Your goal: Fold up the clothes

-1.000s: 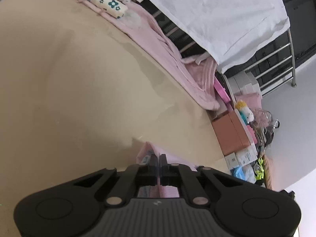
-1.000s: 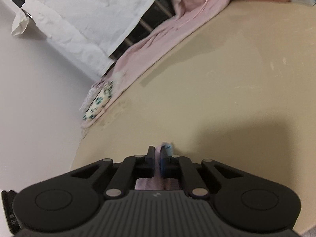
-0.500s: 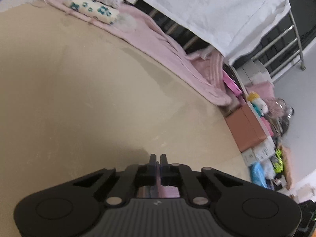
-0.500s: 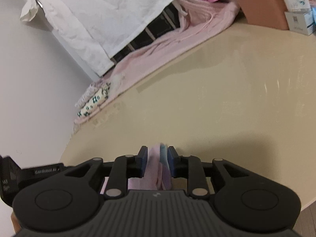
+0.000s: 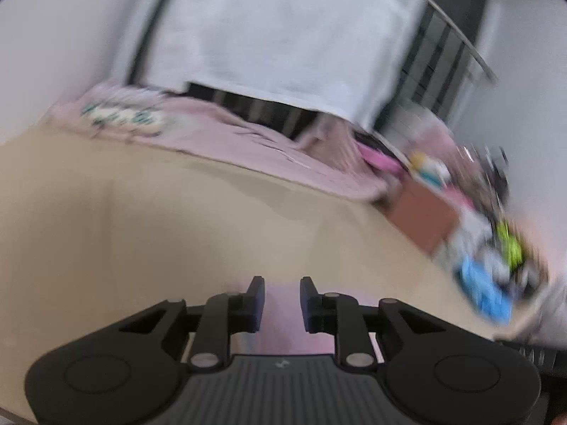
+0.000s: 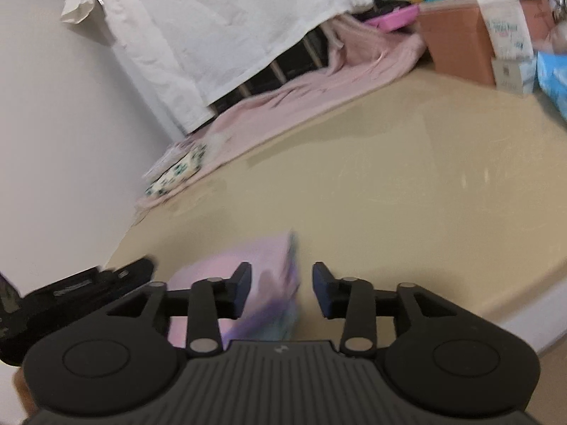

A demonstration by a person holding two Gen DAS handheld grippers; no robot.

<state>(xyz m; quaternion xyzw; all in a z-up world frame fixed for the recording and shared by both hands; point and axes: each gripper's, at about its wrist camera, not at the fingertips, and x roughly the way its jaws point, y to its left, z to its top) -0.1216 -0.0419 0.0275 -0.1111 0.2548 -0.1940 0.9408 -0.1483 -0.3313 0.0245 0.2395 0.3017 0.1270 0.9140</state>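
A small folded pink and lilac garment [image 6: 262,262] with a teal edge lies on the beige table [image 6: 389,194] near its front edge. My right gripper [image 6: 281,290] hovers just over it. Its jaws are opening, and the cloth sits loose in the gap without touching the pads. The left wrist view is blurred. There my left gripper [image 5: 281,301] is opening too, with the pink garment [image 5: 280,322] showing below the gap and not pinched. The black body of the left gripper [image 6: 81,294] appears at the left of the right wrist view.
A pink blanket [image 6: 301,106] lies along the table's far edge, with a folded floral cloth [image 6: 177,170] on it. A white sheet [image 6: 219,28] hangs over a rack behind. A brown box [image 6: 457,49], cartons and a blue packet [image 5: 485,297] crowd the right side.
Both grippers were shut on the pink garment and have spread their jaws, letting it go. Both have risen and drawn back, and the left view has rolled more level.
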